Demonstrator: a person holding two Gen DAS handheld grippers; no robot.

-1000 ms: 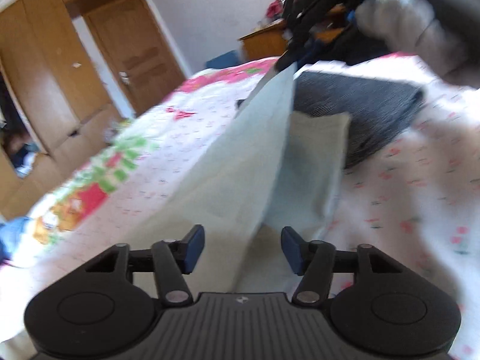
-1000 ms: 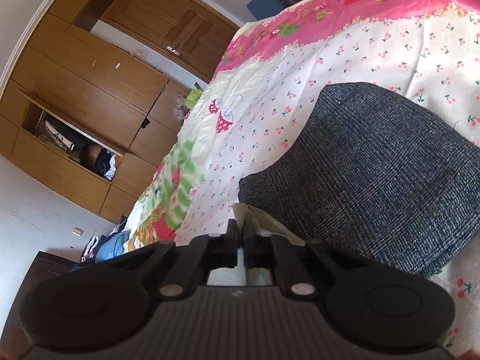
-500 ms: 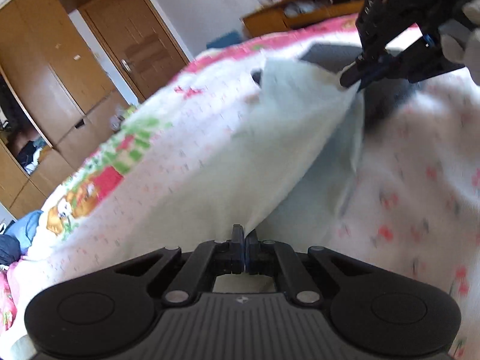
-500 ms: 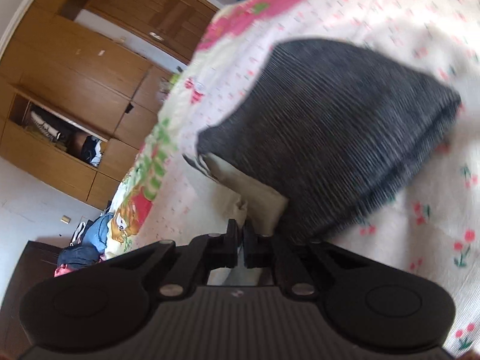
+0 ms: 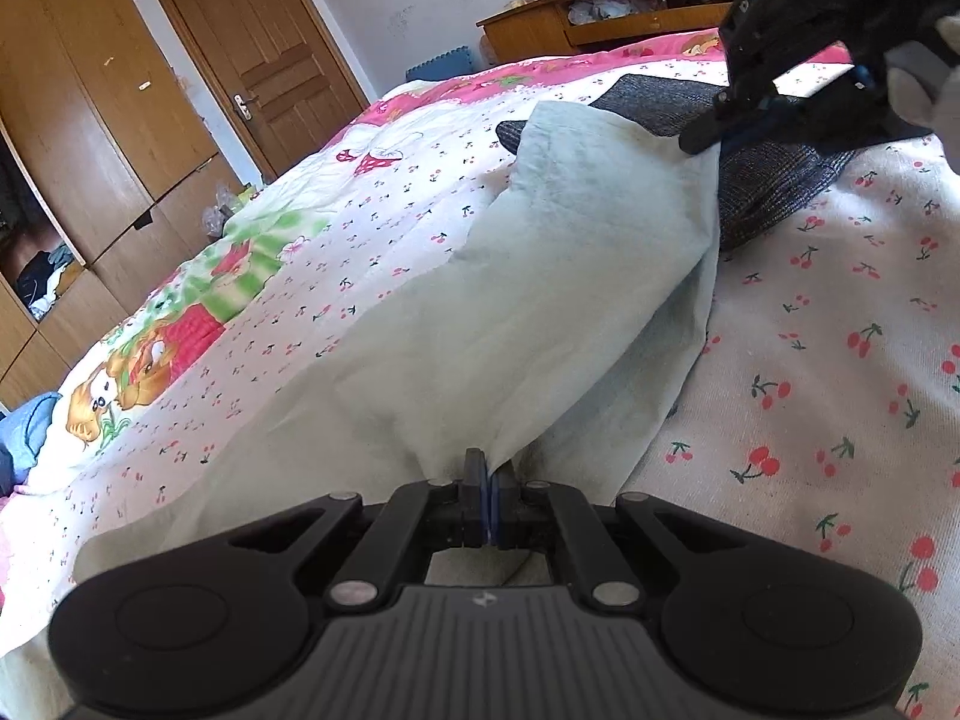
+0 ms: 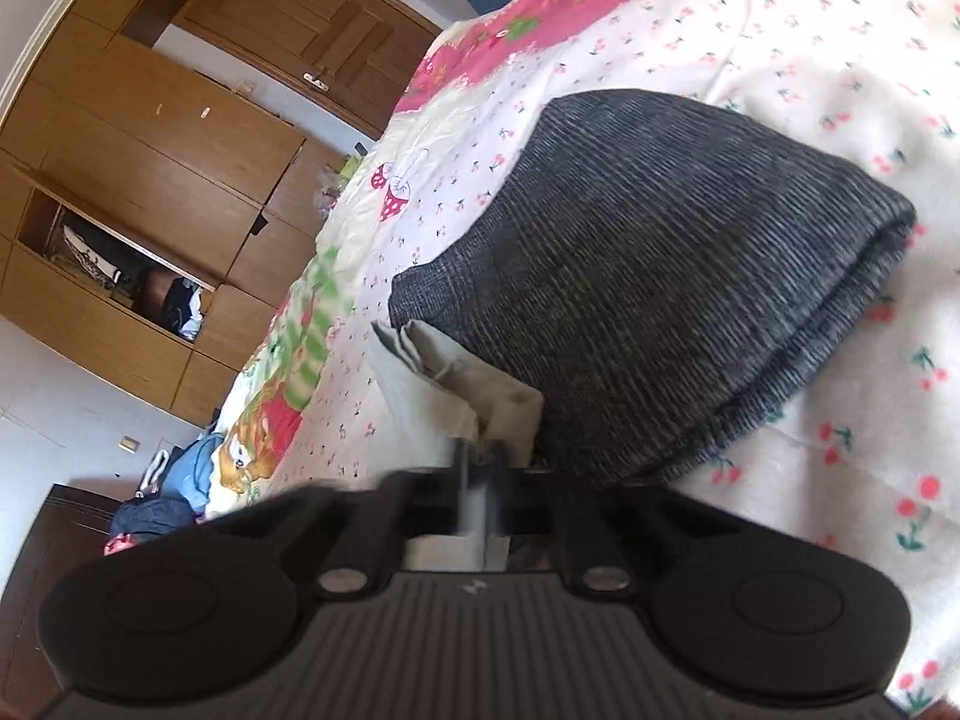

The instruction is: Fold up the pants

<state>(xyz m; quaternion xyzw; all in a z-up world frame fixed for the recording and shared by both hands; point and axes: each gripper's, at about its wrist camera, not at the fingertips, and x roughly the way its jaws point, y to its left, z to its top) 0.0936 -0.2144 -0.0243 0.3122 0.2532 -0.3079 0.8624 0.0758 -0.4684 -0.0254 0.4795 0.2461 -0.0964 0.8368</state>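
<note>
Two grippers' grip: pale pants (image 5: 540, 300).

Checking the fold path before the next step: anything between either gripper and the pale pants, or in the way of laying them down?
Nothing separates them: the left gripper and right gripper are both shut on the pale pants. The folded dark grey garment lies on the bedspread right against the right-held end, where the pants could land.

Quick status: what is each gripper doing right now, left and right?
Left gripper: closed on the near edge of the pale green pants.
Right gripper: closed on the far end of the same pants, beside the folded grey garment.
</note>
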